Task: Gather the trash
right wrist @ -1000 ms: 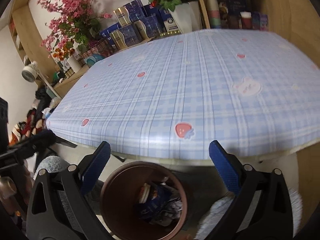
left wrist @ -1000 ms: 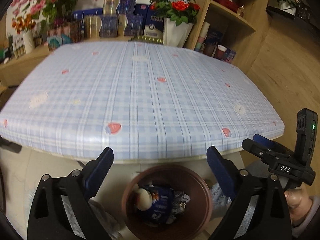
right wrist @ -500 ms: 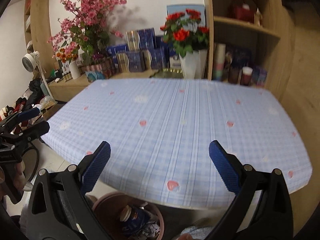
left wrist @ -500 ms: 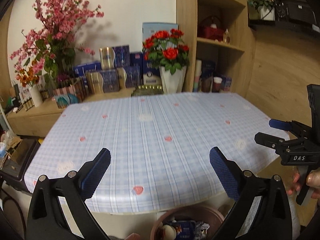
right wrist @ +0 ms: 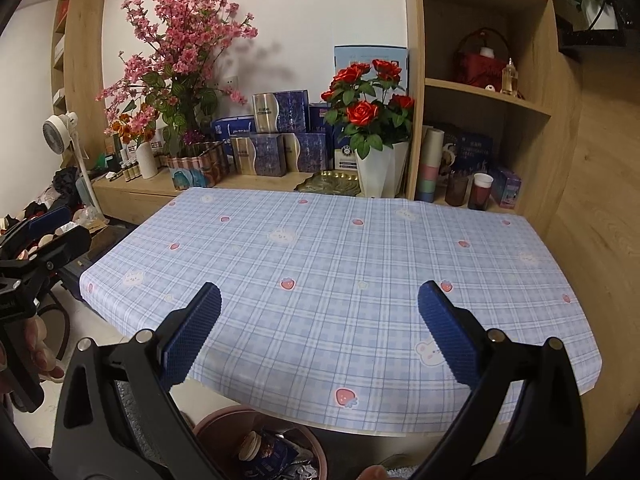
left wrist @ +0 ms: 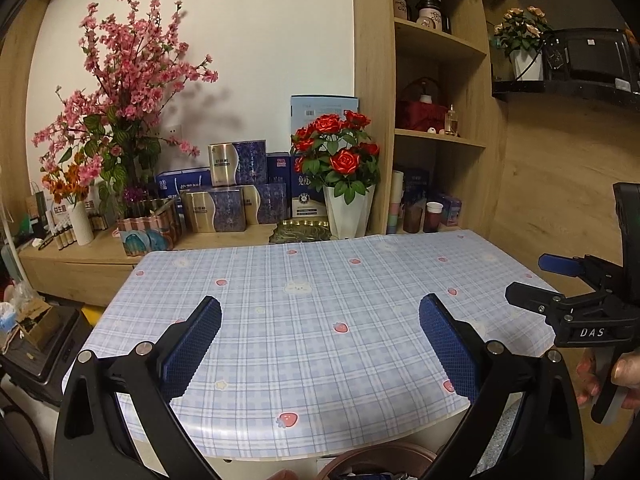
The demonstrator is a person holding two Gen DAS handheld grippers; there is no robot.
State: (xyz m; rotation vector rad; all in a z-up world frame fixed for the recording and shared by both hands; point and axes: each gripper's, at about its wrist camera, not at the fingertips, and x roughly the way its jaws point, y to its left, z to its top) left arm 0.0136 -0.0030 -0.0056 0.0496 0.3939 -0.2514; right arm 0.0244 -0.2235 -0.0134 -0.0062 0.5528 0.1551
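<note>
Trash sits bagged and crumpled inside the round brown plastic bin (right wrist: 260, 446) under the desk's near edge; collecting looks finished.
Left gripper (left wrist: 320, 344) and right gripper (right wrist: 320, 328) both hang wide open and empty above the smooth blue plaid strawberry-print desk (right wrist: 340, 256), which shows no litter; the next move seems a last look for leftovers.

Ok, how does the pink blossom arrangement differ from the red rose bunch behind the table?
The pink blossom arrangement is taller and spreads wide on thin branches; the red rose bunch is shorter and compact. The blossoms are small and pink, the roses large and red. The roses stand in a white angular vase by the shelf unit; the blossoms stand further left, their base hidden behind a striped container. Both sit on the wooden ledge behind the table.
</note>
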